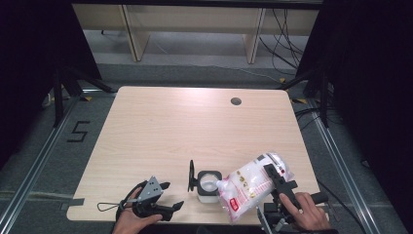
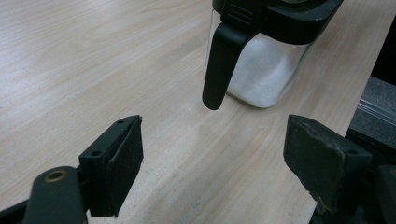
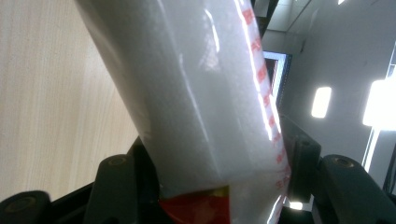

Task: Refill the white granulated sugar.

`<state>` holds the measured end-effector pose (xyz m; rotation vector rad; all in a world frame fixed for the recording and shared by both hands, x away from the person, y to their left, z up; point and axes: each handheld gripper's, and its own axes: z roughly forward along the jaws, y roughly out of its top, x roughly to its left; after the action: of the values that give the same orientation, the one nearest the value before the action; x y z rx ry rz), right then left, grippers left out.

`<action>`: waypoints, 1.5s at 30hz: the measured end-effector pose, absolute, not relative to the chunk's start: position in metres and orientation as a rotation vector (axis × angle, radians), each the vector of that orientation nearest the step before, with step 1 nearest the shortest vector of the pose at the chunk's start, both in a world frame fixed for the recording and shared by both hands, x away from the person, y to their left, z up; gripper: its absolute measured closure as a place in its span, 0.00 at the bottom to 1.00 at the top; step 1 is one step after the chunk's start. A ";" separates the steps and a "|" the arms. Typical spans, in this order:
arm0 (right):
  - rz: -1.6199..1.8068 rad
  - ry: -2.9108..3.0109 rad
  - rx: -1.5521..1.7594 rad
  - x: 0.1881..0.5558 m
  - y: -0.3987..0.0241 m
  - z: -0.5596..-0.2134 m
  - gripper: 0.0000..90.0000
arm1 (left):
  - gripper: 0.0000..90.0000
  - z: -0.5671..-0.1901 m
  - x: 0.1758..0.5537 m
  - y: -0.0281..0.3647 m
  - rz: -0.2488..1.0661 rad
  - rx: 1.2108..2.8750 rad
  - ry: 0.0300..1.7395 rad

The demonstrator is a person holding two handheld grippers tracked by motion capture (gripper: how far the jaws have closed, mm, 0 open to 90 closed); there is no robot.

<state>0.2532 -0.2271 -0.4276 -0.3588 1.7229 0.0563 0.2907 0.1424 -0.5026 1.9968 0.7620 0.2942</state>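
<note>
At the near left of the pale wooden table point(image 1: 160, 126) we keep our left gripper point(image 1: 168, 197) low over the surface, its two black jaws spread wide with nothing between them. From the left gripper view the padded fingers point(image 2: 116, 163) frame bare wood, and just beyond them stands the clear square container with a black flip lid and black hanging handle point(image 2: 261, 60). We judge this hand is waiting, placed close enough to steady the container if it shifts, yet apart from it so as not to block the opening.

Moving right, that container point(image 1: 208, 184) sits near the front edge of the table, its lid standing open to the left and a layer of white grains already visible through its wall. It is kept upright and uncovered so that it can take what is poured.

Right of it, we hold the soft transparent plastic bag of white granules with red print point(image 1: 251, 183) tilted, its lower corner resting at the container's rim. Our right gripper point(image 1: 273, 176) clamps the bag around its middle, the jaws pressing the plastic from both sides, as the right gripper view shows with the bag point(image 3: 201, 102) bulging up between them. We think the slant is meant to let the grains slide down towards the mouth while the grip keeps the bag from sagging or spilling over the table.
</note>
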 end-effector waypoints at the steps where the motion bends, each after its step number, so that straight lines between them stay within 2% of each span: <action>1: 0.047 1.737 -0.345 0.252 -0.227 -0.428 0.51 | 0.22 -0.502 0.291 0.143 0.298 2.007 0.756; 45: -0.001 1.682 -0.383 0.248 -0.220 -0.426 0.52 | 0.22 -0.502 0.291 0.143 0.299 2.000 0.759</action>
<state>0.2480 -0.2205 -0.4260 -0.3829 1.6817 -0.0013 0.2914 0.1433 -0.5020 1.9996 0.7591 0.2994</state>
